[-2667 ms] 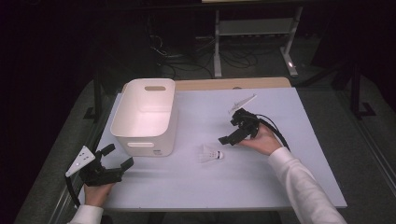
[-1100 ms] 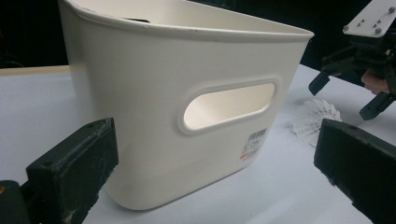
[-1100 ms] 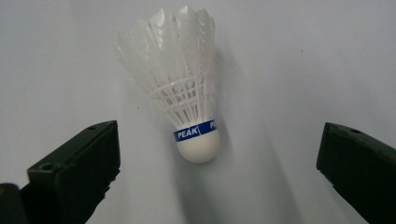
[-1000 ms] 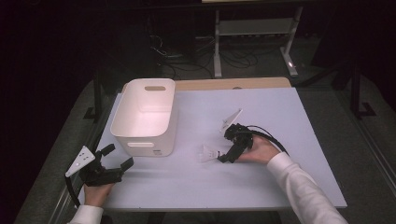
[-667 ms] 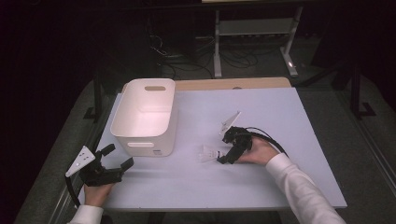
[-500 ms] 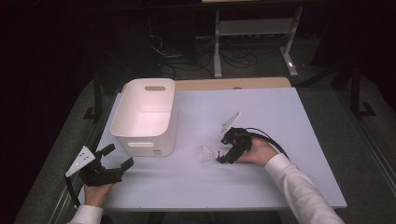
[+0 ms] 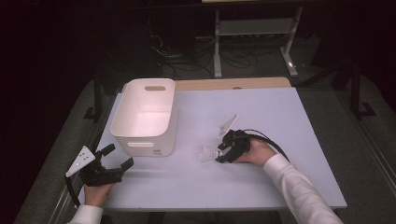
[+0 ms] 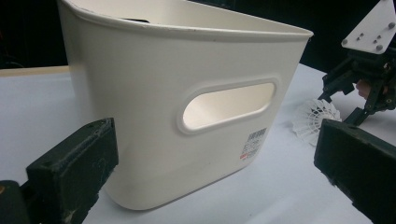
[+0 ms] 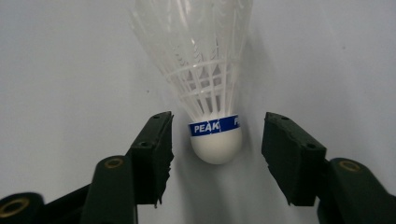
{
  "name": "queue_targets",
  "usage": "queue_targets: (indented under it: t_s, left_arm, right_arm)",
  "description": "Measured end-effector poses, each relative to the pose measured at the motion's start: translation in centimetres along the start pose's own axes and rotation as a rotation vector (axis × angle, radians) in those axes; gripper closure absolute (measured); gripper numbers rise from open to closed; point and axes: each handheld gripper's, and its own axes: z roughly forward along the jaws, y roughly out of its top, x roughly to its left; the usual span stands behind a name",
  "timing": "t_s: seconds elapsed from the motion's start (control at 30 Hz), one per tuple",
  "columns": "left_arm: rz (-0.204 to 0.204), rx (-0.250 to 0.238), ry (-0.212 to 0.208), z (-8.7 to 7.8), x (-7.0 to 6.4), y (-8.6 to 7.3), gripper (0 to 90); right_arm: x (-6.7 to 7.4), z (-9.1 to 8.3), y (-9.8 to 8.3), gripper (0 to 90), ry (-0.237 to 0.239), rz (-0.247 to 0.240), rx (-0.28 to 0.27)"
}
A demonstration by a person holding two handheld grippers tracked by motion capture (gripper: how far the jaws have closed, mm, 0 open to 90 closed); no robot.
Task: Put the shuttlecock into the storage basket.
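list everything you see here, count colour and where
shuttlecock: 1, white with a blue band reading PEAK, lying on the table just right of the bin, cork end between the right gripper's fingers, pads not touching it
bin: 1, white, open top, handle slots, on the table's left half
table: 1, pale lavender top with a wooden strip at the far edge
frame: 1, white metal, on the floor beyond the table
cables: several, black, on the floor at the back
left gripper: 1, black, at the table's near left corner, fingers open towards the bin
right gripper: 1, black, at the shuttlecock, fingers just been closing
sleeves: 2, white
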Motion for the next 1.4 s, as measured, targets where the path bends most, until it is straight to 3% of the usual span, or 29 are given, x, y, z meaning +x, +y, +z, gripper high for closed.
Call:
queue_targets:
  t_s: [0.5, 1.0, 1.4]
  left_arm:
    - [-0.001, 0.000, 0.001, 0.0, 0.0, 0.0, 0.0]
    - [-0.004, -0.001, 0.000, 0.0, 0.0, 0.0, 0.0]
    - [-0.005, 0.002, 0.001, 0.0, 0.0, 0.0, 0.0]
  right_arm:
    - [0.2, 0.1, 0.0, 61.3, -0.002, -0.029, -0.002]
    - [0.3, -0.3, 0.1, 63.0, 0.015, -0.005, -0.004]
    - [-0.1, -2.3, 0.3, 62.9, -0.016, 0.028, -0.071]
